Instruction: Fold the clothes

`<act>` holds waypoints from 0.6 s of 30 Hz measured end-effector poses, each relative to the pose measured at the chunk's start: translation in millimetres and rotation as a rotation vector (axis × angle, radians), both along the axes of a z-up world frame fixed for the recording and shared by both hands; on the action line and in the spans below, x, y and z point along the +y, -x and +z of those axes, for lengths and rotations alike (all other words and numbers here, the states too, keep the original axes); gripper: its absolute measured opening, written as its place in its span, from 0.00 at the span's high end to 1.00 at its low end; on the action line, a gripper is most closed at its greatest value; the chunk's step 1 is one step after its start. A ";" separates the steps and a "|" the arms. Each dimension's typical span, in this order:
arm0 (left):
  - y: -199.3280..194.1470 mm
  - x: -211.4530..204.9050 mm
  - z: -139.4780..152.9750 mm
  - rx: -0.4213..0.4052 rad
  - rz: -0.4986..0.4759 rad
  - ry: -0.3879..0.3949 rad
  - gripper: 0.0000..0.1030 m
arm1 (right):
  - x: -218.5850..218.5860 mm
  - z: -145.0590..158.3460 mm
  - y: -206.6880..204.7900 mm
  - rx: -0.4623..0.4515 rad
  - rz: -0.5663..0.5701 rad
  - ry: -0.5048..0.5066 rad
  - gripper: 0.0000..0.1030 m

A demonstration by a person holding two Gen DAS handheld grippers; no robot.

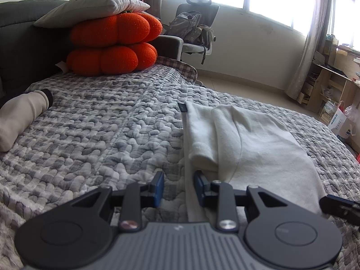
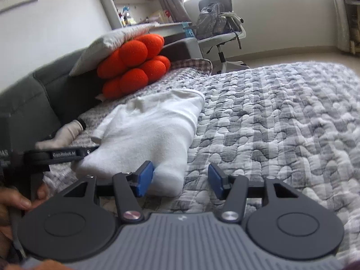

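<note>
A white garment [image 1: 258,144], folded lengthwise, lies on the grey quilted bed cover [image 1: 101,123]. My left gripper [image 1: 179,186] hovers low at its near left edge. That edge runs between the blue pads [image 1: 159,186], which stand apart and do not press on it. In the right wrist view the same white garment [image 2: 153,132] is a thick bundle. My right gripper [image 2: 180,180] stands open at its near corner. The corner sits between the pads, against the left pad [image 2: 145,178]. The left gripper's arm [image 2: 60,154] rests beside the garment's left side, with a hand [image 2: 22,200] behind it.
A beige rolled garment [image 1: 20,117] lies at the bed's left. Two orange pumpkin cushions [image 1: 112,45] under a white pillow [image 1: 94,6] lean on the grey headboard [image 1: 20,45]. Beyond the bed stand an office chair with a backpack [image 1: 193,27] and wooden shelves [image 1: 333,78].
</note>
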State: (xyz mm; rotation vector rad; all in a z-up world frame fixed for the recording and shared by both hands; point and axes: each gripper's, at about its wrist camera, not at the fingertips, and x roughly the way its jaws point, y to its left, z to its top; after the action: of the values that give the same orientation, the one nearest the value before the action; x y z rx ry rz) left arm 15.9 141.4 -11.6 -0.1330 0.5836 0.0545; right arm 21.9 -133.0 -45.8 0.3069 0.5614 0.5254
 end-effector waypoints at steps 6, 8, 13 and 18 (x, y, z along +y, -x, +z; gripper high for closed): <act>0.7 -0.4 -1.5 -0.009 0.000 -0.010 0.70 | -9.7 -0.6 -7.9 0.047 0.027 -0.118 0.41; 1.4 -1.2 -1.9 -0.013 0.000 -0.017 0.70 | -8.2 -1.1 -11.9 0.062 0.049 -0.150 0.41; 3.7 -0.5 -2.5 -0.025 -0.005 -0.011 0.70 | -4.8 -2.1 -25.6 0.113 0.099 -0.251 0.39; 3.0 11.2 -3.1 -0.018 -0.022 0.067 0.70 | -14.3 -0.6 -36.7 0.199 0.097 -0.424 0.35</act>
State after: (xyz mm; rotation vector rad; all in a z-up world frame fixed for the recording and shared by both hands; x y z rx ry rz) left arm 13.0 152.6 -14.7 -0.1915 0.5685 0.0126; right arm 58.6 -147.3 -46.4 0.7433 0.6575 0.7125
